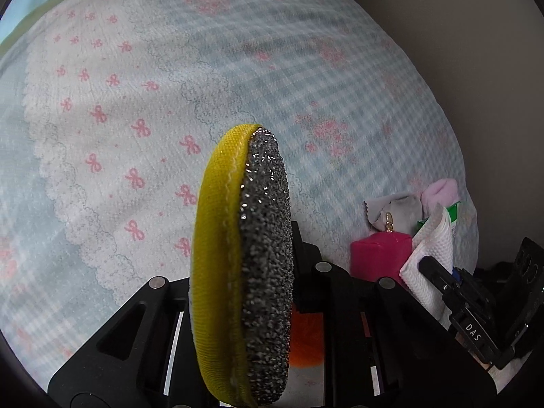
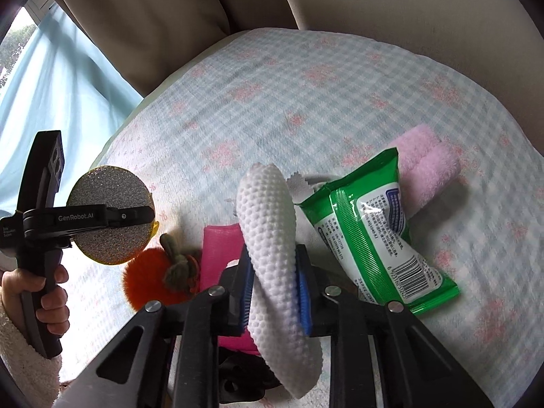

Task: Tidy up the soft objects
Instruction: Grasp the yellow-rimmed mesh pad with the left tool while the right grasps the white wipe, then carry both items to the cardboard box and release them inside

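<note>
My left gripper [image 1: 243, 234] is shut on a round scouring pad [image 1: 238, 272], yellow on one face and glittery grey on the other, held on edge above the bed; the right wrist view shows the pad [image 2: 110, 214] clamped at the left. My right gripper [image 2: 273, 268] is shut on a folded white textured cloth [image 2: 268, 224], which also shows in the left wrist view [image 1: 431, 258]. Below them lie an orange plush fruit [image 2: 153, 282], a pink folded cloth [image 2: 217, 251], a green wet-wipe pack [image 2: 374, 238] and a pink fluffy roll [image 2: 425, 166].
A checked blue bedspread [image 2: 306, 95] with pink flowers covers the bed. A beige headboard cushion [image 2: 153, 10] stands behind, a blue curtain [image 2: 51, 85] at the left. A grey cloth [image 1: 397, 210] lies by the pink cloth [image 1: 380, 255].
</note>
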The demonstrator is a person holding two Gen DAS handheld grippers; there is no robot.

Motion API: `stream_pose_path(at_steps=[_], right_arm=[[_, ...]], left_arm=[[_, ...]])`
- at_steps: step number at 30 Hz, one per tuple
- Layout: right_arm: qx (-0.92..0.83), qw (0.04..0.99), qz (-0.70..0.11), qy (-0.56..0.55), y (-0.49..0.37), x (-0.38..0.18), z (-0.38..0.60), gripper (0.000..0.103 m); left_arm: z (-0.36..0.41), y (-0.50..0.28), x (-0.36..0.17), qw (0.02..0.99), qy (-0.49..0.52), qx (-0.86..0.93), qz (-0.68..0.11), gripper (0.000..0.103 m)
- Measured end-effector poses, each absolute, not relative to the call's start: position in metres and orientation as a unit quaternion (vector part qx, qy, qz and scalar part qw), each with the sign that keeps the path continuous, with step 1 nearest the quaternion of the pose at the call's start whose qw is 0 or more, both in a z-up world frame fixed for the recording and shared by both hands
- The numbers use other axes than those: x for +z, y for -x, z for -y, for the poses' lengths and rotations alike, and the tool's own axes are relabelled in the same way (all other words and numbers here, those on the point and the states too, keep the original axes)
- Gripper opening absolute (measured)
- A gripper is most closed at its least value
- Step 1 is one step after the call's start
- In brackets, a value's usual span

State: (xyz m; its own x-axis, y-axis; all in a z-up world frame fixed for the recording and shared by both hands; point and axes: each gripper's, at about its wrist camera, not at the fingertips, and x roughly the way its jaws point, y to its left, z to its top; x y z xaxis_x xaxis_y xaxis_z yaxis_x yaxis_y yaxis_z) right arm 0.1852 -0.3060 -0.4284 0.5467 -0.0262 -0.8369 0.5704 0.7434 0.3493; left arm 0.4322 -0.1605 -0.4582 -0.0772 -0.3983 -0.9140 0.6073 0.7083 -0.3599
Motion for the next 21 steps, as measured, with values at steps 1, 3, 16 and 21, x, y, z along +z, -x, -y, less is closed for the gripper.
stream_pose_path(at_steps=[1,3,16,21], right_arm=[[-0.181,0.826,-0.436,-0.308,-0.185,-0.425,0.306,0.021],[-0.18,0.831,-0.428,-0.305,-0.184,-0.416,0.308,0.021],[-0.115,0.894,-0.372,-0.221,-0.171,-0.282,0.289,0.021],[-0.057,0.914,-0.361,-0.178,-0.167,-0.219,0.26,0.021]], left_arm=[[0.15,-0.434,-0.451,0.678,-0.079,-0.373,-0.629,0.015],[0.139,-0.436,-0.439,0.684,-0.071,-0.372,-0.623,0.015],[0.085,-0.381,-0.305,0.759,0.019,-0.345,-0.552,0.014],[0.043,-0.339,-0.241,0.798,0.061,-0.301,-0.519,0.014]])
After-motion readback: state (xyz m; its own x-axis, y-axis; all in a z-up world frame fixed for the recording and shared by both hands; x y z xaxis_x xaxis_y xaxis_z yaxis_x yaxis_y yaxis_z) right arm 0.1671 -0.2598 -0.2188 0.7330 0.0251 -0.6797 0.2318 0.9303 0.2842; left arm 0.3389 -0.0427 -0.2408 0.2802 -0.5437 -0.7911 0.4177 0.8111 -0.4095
